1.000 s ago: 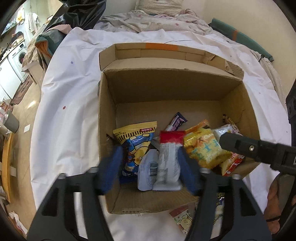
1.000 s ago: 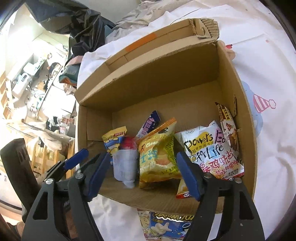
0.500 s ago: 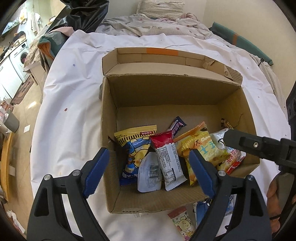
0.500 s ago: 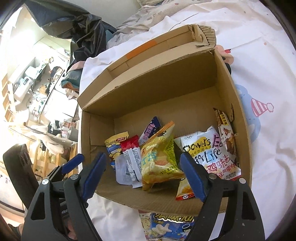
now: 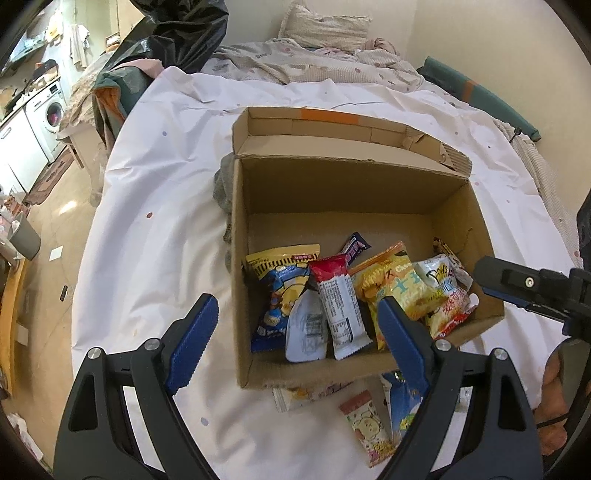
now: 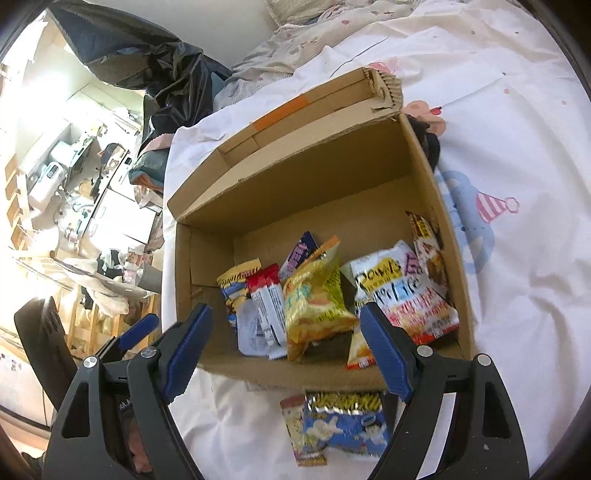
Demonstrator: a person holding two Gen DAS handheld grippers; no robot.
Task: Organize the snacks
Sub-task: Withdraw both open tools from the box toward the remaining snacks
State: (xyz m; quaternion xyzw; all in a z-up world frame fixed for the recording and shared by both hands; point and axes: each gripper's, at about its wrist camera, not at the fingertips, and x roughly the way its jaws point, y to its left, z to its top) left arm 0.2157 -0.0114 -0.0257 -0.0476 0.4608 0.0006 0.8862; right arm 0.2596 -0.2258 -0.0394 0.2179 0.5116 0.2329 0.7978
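1. Hovering, our left tongs [image 5: 295, 325] and right tongs [image 6: 286, 341] stand spread, empty.
2. Snacks [image 5: 340, 306] fill the box [image 5: 243, 295] at centre frame; loose packets [image 6: 340, 424] lie on the bed, lower centre.
3. We risk snagging the box's near wall while reaching down.

A bed carried everything, covered by a white sheet [image 5: 155, 236] with small dots and cartoon prints. A cardboard box [image 5: 458, 229] sat directly on the sheet. Just in front of its near wall, a few snack packets [image 6: 343, 424] lay flat on the sheet, partly tucked under the box edge. A rumpled quilt [image 5: 295, 66] and a pillow [image 5: 325, 29] lay at the far end.
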